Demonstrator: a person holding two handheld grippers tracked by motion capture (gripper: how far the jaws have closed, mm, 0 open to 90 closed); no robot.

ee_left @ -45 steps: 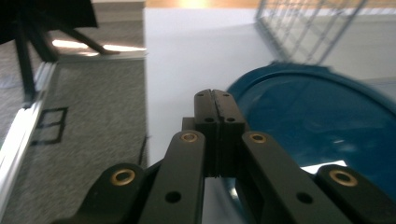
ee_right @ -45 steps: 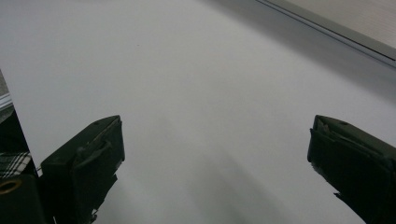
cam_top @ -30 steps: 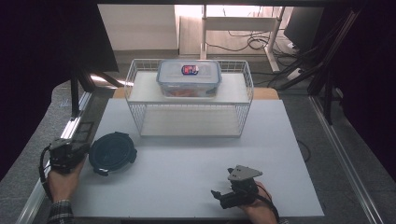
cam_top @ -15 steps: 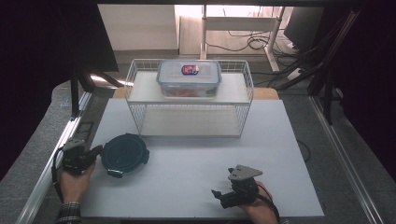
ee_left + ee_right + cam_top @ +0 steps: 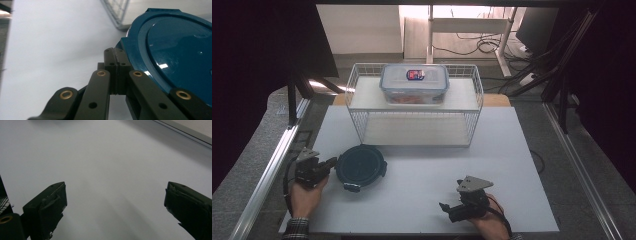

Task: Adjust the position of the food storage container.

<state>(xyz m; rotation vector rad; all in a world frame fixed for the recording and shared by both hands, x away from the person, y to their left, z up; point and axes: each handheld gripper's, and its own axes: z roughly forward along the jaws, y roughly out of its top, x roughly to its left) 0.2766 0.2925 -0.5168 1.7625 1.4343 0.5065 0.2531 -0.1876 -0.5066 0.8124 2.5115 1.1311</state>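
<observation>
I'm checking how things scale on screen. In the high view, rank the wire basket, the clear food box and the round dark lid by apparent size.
1. wire basket
2. clear food box and round dark lid: similar in apparent size, and the lid is nearer the camera, so no ranking.

Left claw (image 5: 115, 53) tips together — against blue round lid (image 5: 175, 50) edge

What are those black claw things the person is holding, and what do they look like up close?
Each hand carries a black claw. The left claw has jointed black links with brass-coloured rivets, and the right claw has two blocky black pads. A grey three-cornered plate sits on top, a dark cable trails behind, and a checked cuff shows.
</observation>
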